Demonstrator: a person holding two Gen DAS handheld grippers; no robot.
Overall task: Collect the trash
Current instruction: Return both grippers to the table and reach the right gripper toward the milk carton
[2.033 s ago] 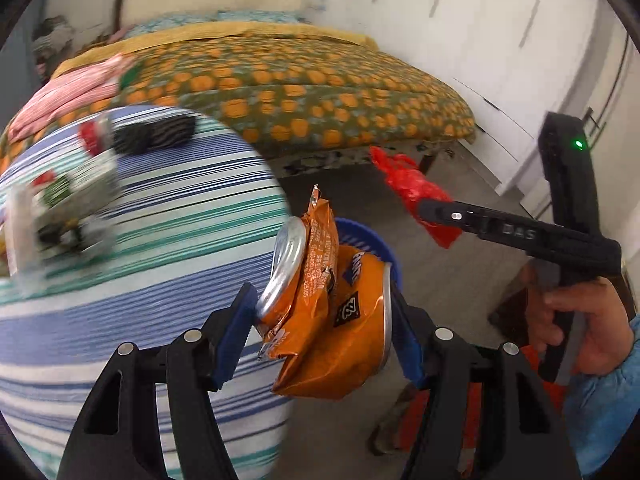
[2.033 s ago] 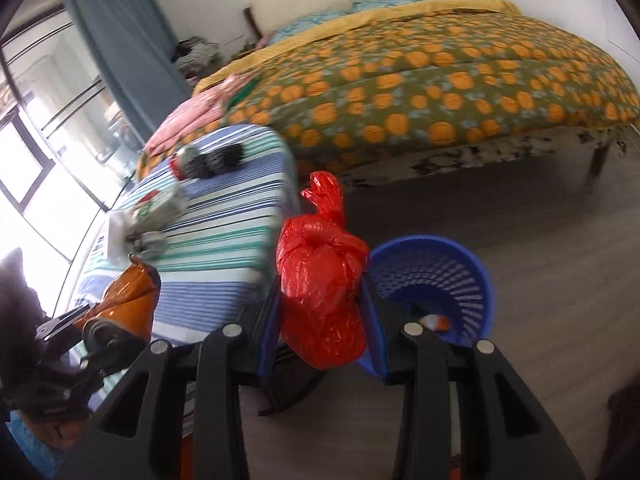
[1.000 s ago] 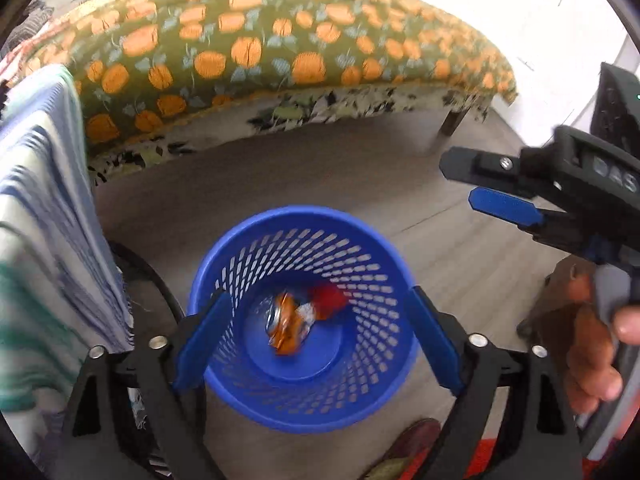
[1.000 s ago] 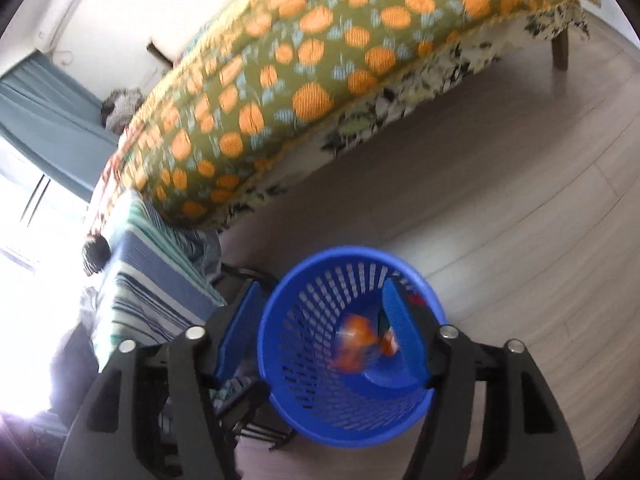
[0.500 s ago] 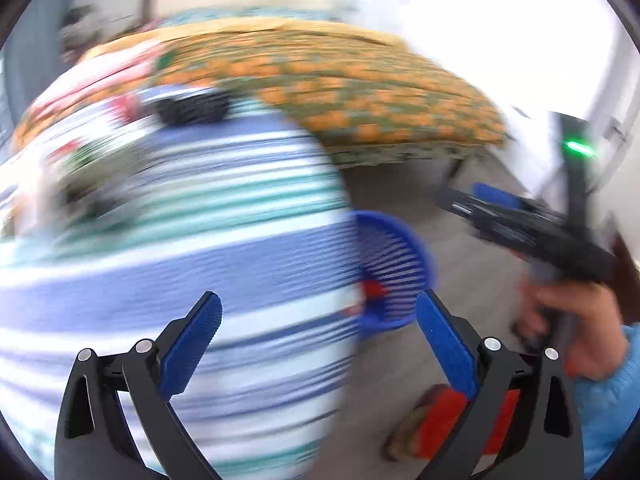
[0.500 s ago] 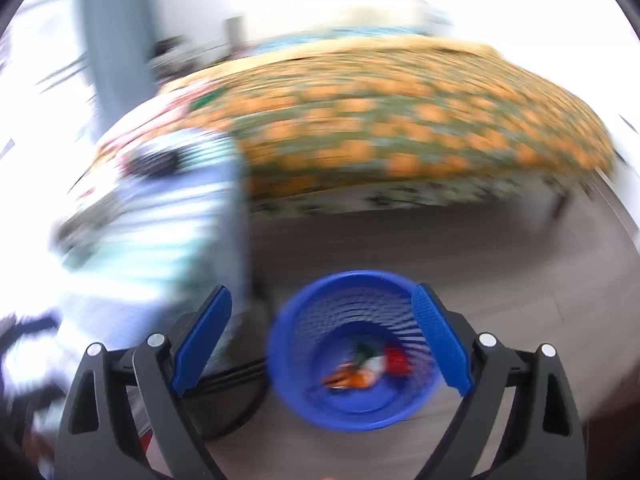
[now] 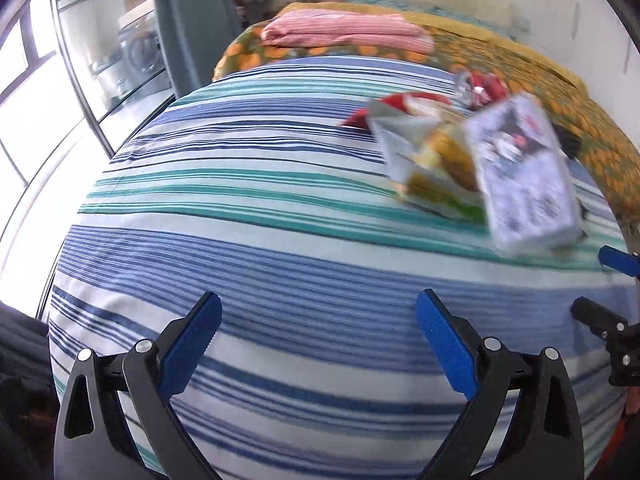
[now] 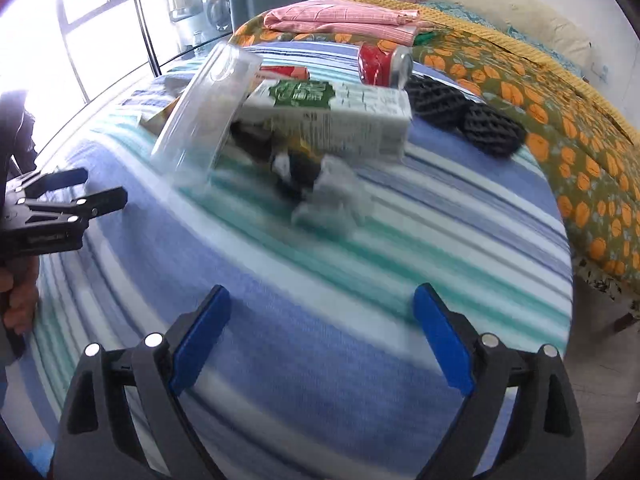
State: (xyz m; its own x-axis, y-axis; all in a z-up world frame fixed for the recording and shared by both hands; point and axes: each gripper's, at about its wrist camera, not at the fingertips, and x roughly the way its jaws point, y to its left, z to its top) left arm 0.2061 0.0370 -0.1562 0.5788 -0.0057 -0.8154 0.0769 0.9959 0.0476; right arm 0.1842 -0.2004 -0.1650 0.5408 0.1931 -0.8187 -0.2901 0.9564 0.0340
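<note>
A pile of trash lies on the striped tablecloth (image 8: 360,340): a clear plastic tub (image 8: 204,112), a white and green carton (image 8: 328,116), a red can (image 8: 384,66) and a crumpled grey wrapper (image 8: 332,196). The left wrist view shows the same pile blurred, with a white box (image 7: 524,176) and a yellow-green bag (image 7: 432,164) on the cloth (image 7: 240,200). My left gripper (image 7: 318,304) hangs open and empty over bare cloth, short of the pile, and shows as the left gripper (image 8: 106,186). My right gripper (image 8: 322,296) is still opening, with nothing between its jaws.
Two black mesh things (image 8: 464,116) lie beside the can. A bed with an orange-patterned cover (image 8: 560,100) and folded pink cloth (image 8: 340,20) stands behind the table. Glass doors (image 7: 32,100) are at the left. A hand (image 8: 20,292) holds the left gripper.
Both grippers let the orange bag and the red bag fall into the blue basket, then swung up and left from over the basket to above the striped table. Both are empty now.
</note>
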